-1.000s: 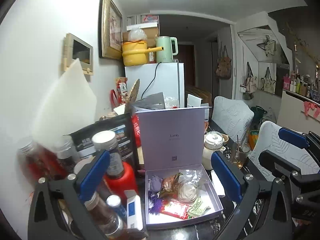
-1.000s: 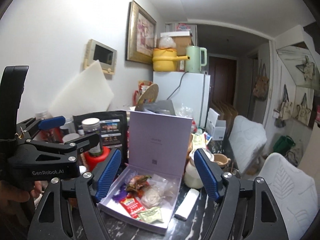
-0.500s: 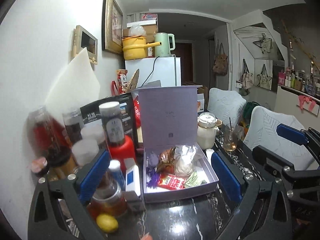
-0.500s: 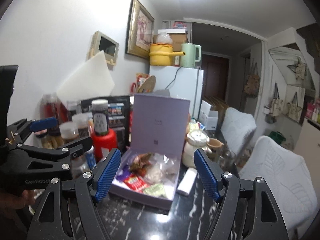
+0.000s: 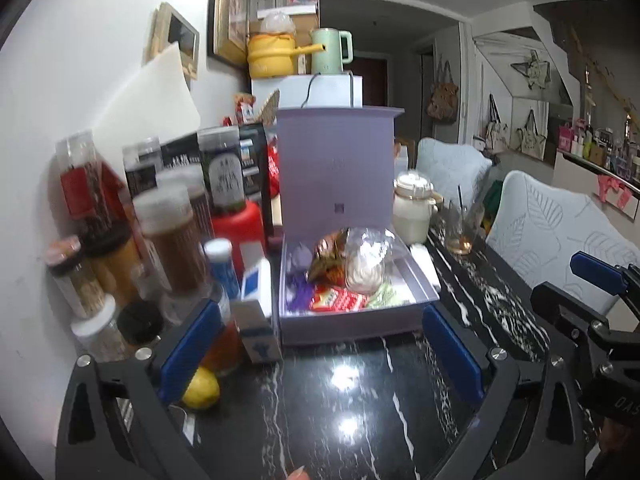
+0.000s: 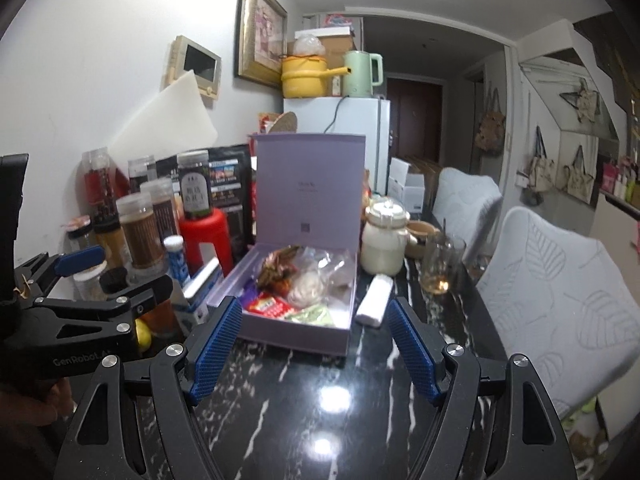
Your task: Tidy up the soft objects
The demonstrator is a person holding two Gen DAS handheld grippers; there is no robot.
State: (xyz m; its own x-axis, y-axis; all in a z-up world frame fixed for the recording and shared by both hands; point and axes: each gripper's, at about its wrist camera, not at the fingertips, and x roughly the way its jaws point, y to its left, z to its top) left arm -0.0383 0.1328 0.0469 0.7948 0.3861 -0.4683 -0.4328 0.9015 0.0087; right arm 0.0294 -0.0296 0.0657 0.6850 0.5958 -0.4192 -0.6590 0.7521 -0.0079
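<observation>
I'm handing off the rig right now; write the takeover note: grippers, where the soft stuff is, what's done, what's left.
Left gripper: open, empty, short of the box.
Right gripper: open, empty, also facing the box.
Purple box: on the black marble table, lid upright. Inside: clear plastic bag, brown wrapped bundle, red packet, green packet.
White roll lies on the table right of the box.
Done: nothing grasped yet.
Left: pick and sort the soft items.

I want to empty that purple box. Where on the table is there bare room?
Bare black marble table lies in front of the purple box, and right of it past the white packet. Left is crowded with jars, cartons and a lemon.
</observation>
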